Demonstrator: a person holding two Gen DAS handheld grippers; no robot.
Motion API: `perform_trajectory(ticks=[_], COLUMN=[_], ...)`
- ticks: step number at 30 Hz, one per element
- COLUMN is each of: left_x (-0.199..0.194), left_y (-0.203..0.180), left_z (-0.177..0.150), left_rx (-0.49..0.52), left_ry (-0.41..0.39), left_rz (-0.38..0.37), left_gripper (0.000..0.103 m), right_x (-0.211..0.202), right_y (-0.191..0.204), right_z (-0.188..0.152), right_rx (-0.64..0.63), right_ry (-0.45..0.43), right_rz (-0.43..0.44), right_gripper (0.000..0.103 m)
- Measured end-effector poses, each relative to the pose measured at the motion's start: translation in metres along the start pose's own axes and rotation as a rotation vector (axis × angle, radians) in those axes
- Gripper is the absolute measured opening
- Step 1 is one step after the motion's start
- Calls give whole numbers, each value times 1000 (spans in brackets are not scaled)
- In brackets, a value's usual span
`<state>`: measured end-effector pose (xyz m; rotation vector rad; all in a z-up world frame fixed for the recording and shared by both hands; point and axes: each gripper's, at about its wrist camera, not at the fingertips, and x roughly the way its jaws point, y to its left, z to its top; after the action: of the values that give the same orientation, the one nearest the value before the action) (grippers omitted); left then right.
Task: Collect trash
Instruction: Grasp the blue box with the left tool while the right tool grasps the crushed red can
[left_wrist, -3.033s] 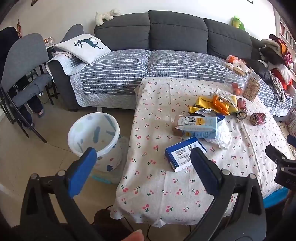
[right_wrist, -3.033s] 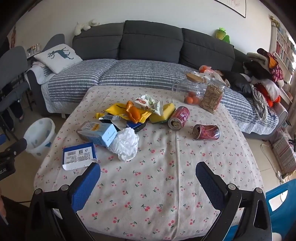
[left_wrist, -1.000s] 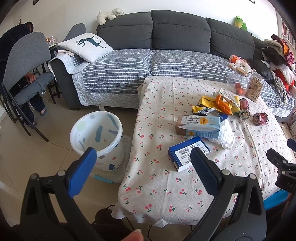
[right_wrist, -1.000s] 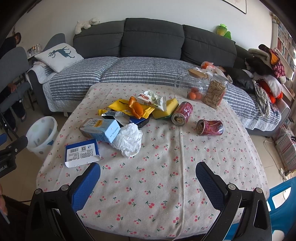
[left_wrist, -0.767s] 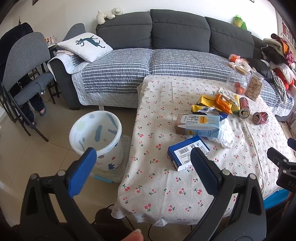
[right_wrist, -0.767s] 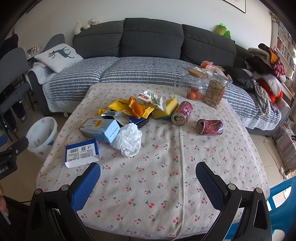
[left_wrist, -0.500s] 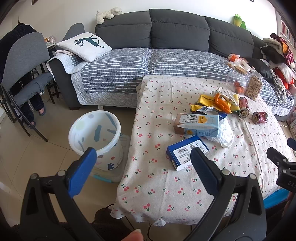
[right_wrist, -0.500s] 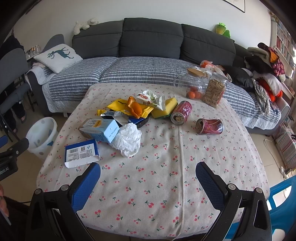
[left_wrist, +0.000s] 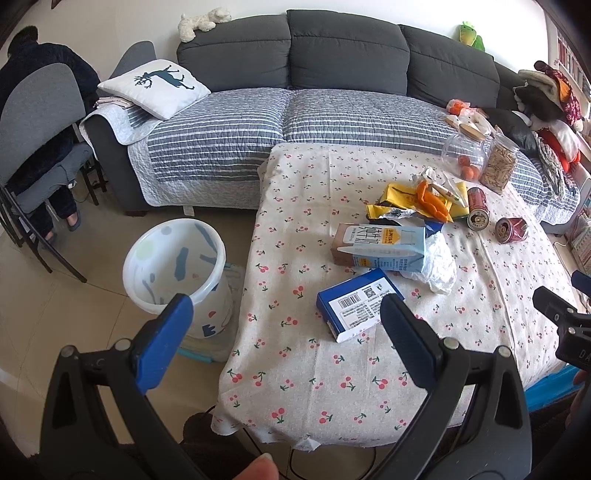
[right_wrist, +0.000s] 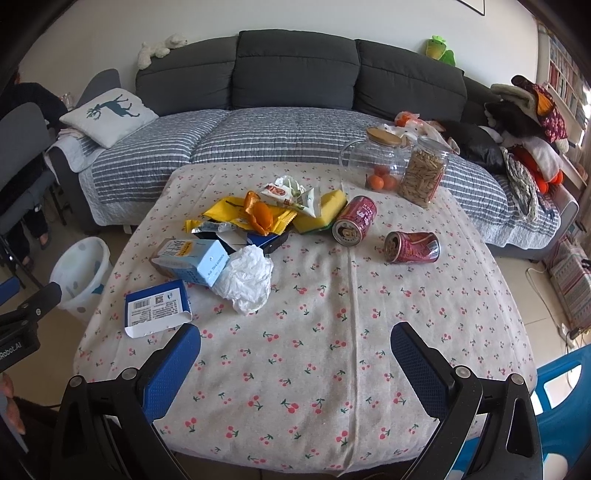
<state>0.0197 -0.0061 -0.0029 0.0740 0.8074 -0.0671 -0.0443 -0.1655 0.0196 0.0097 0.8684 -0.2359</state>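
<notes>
Left gripper (left_wrist: 284, 325) spread wide, empty, above near left table edge. Right gripper (right_wrist: 295, 354) spread wide, empty, over bare near tablecloth (right_wrist: 332, 369). Trash clustered mid-table: blue box (right_wrist: 157, 306) near left edge, milk carton (right_wrist: 192, 260), crumpled tissue (right_wrist: 245, 278), yellow wrappers (right_wrist: 243, 214), two red cans (right_wrist: 354, 220) (right_wrist: 412, 246). Two glass jars (right_wrist: 423, 170) at far edge. Waste bin (left_wrist: 177, 266) on floor just beside table's left edge. Sofa (right_wrist: 295, 74) behind.

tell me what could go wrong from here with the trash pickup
The two red cans lie on their sides, so a nudge from a claw could roll them off the table. The bin stands on the floor past the table's left edge, so the crumpled tissue could miss its opening when dropped. The glass jars stand right behind the wrappers; a careless reach might knock them.
</notes>
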Motion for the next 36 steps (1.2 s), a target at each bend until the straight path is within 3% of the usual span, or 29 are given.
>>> perform_trajectory(ticks=[6,10,17,19,22,26,29,36], left_x=[21,49,104,117,132,146,150,134], left_y=[-4,-10,-48,-57,-66,-75,-80,-76], left_z=[18,33,30,25,20,13,8,10], left_rx=[34,70,268,324,387,458,486,479], left_ry=[74,183,375,418,463,505,534,507], left_rz=[-25,-98,-259,-273,-297,-296,-292,-330], left_gripper=[101,101,100,96,95,94,78,62], right_x=[11,22,63,78,102,112,119,149], right_y=[-21,-39,-67,-79,-92,-109,-125,-162], right_z=[22,41,57,52,42,44,50,65], right_rx=[20,20,18,39,40,54,100,211], right_ry=[114,158,232,251,352,366,365,365], right_rz=[16,47,53,60,43,45,34,-40], right_gripper=[103,103,103,103,103,103,103,103])
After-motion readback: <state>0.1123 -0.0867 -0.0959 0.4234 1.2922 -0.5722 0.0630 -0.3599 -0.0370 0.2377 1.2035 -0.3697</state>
